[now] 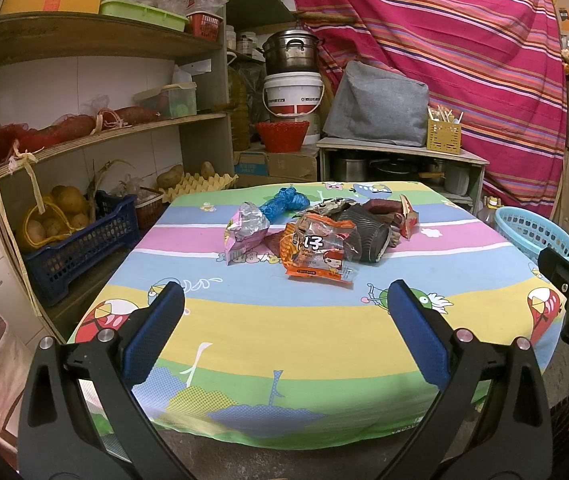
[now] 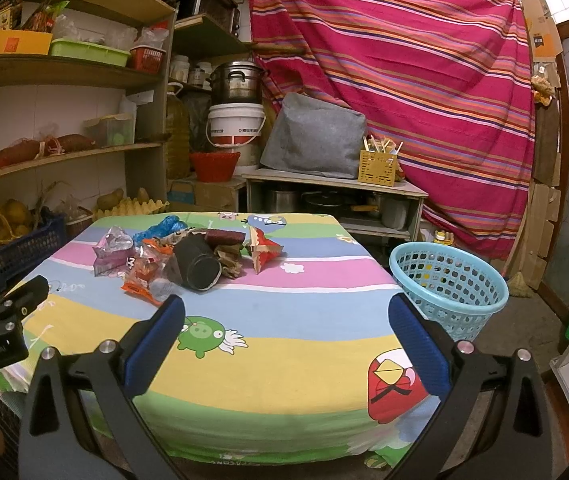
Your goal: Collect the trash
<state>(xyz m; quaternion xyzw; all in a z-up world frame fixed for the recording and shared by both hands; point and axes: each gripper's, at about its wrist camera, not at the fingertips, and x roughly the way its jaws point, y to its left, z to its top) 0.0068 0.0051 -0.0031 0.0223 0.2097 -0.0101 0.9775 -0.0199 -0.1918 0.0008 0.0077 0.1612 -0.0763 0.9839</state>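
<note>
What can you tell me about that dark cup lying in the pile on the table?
The dark cup looks like a ribbed paper cup, dark brown or black. It lies on its side on the striped cartoon tablecloth, its round end toward the cameras, amid the trash pile. An orange snack wrapper leans against it, and crumpled brown paper touches its other side.

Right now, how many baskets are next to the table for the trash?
1. A light blue basket stands on the floor off the table's right edge, beyond the right gripper. Others may be hidden out of view.
</note>
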